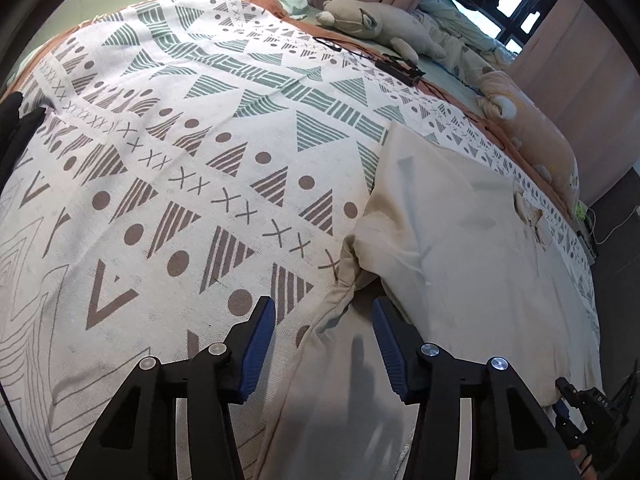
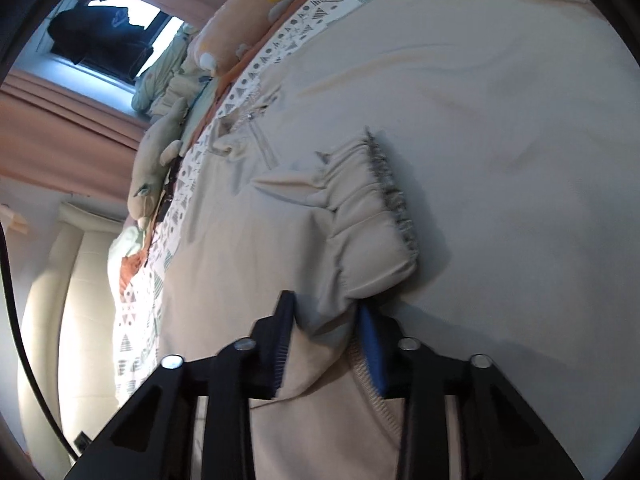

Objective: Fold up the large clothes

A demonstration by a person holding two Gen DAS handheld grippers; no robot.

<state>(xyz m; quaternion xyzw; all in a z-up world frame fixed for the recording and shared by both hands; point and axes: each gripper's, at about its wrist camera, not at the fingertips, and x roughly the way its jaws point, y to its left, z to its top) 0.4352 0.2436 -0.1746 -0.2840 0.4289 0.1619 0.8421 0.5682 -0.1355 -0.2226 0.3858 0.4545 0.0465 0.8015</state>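
Note:
A large beige jacket (image 1: 472,248) lies spread on the patterned bedspread (image 1: 168,168). My left gripper (image 1: 324,332) is open above the jacket's left edge, where a sleeve (image 1: 340,360) runs down between the jaws without being held. In the right wrist view the jacket (image 2: 480,100) fills the frame. My right gripper (image 2: 326,320) is shut on a sleeve (image 2: 320,360); its gathered elastic cuff (image 2: 372,216) lies folded onto the jacket body just beyond the fingertips. The jacket's collar and zip (image 2: 256,136) lie further off. The right gripper also shows at the lower right of the left wrist view (image 1: 588,420).
A grey plush toy (image 1: 376,24) and a peach plush pillow (image 1: 532,128) lie along the far side of the bed. A black cable and device (image 1: 400,66) lie near them. Pink curtains (image 2: 60,128) and a window (image 2: 120,32) stand behind. A padded headboard (image 2: 72,300) is visible.

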